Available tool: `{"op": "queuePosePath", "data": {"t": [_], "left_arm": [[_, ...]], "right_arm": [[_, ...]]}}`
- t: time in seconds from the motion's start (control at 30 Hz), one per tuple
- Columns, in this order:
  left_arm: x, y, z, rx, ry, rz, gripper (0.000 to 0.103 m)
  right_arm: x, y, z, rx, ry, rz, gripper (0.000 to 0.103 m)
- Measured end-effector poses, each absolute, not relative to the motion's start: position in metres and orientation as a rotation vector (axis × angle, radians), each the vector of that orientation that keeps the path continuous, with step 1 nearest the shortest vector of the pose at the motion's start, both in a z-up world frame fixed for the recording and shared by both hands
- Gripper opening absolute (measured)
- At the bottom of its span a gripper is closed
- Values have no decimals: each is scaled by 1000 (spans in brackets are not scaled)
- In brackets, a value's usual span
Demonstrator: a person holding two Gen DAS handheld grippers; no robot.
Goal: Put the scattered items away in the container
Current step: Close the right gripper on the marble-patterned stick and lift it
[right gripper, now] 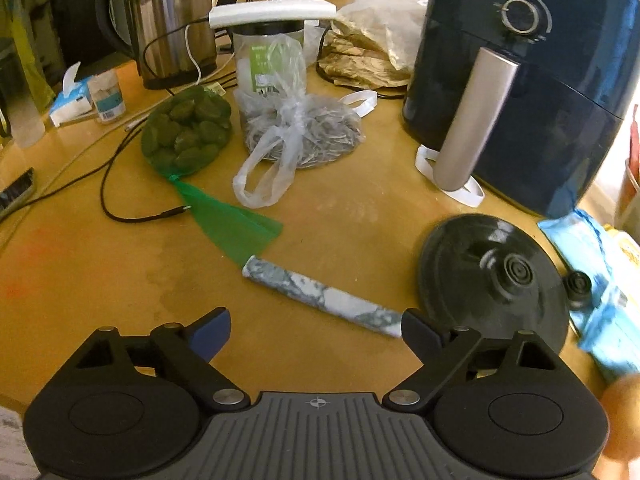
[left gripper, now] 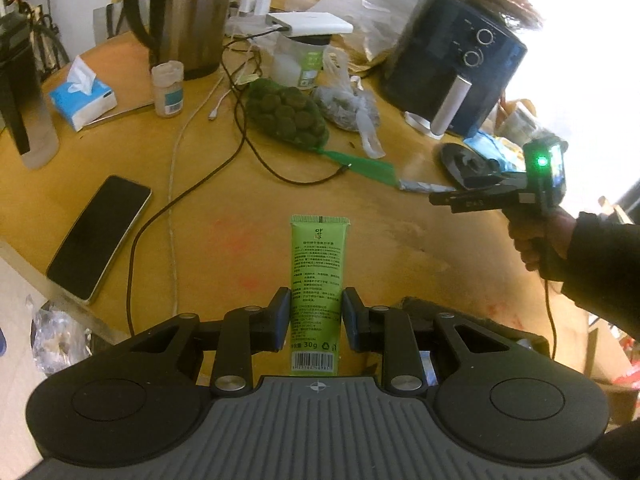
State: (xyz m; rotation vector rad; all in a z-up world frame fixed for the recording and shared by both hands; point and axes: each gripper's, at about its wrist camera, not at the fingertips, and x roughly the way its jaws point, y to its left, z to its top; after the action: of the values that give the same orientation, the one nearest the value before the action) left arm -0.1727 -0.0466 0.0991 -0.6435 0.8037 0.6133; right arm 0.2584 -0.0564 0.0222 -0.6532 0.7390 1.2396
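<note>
Green tube [left gripper: 317,280] clamped in left tongs [left gripper: 316,312]; only right view shows kettle base [right gripper: 494,272].

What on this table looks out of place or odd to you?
The kettle base lies empty by the air fryer, while the kettle stands off it across the table. A white box sits balanced on a jar, overhanging both sides. Loose cables snake between things. Nothing looks spilled or broken.

Bright white light pours in from the top right of the left view and washes that corner out. The table [left gripper: 248,208] looks warm yellow, with soft, faint shadows. Both pictures bend round at the edges. The air fryer [right gripper: 552,92] shines. The far edge of the table looks a bit fuzzy.
</note>
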Motion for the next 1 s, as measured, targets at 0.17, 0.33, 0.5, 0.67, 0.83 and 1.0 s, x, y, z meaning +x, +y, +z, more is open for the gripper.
{"op": "queuePosePath", "data": {"t": [0.17, 0.33, 0.5, 0.67, 0.83, 1.0], "left_arm": [[-177, -48, 100, -669, 801, 641, 28], [-181, -49, 99, -682, 804, 661, 28], [-181, -49, 98, -689, 808, 668, 28], [-177, -48, 98, -690, 808, 663, 28], [-173, -45, 97, -688, 811, 653, 28], [-169, -44, 98, -681, 813, 639, 28]], "right_arm": [[265, -41, 10, -682, 752, 1255, 80], [266, -32, 2, -723, 735, 1276, 69], [271, -31, 2, -696, 777, 1290, 45], [271, -32, 2, -673, 804, 1297, 32], [271, -35, 3, -662, 825, 1275, 19], [270, -36, 4, -668, 828, 1274, 17]]}}
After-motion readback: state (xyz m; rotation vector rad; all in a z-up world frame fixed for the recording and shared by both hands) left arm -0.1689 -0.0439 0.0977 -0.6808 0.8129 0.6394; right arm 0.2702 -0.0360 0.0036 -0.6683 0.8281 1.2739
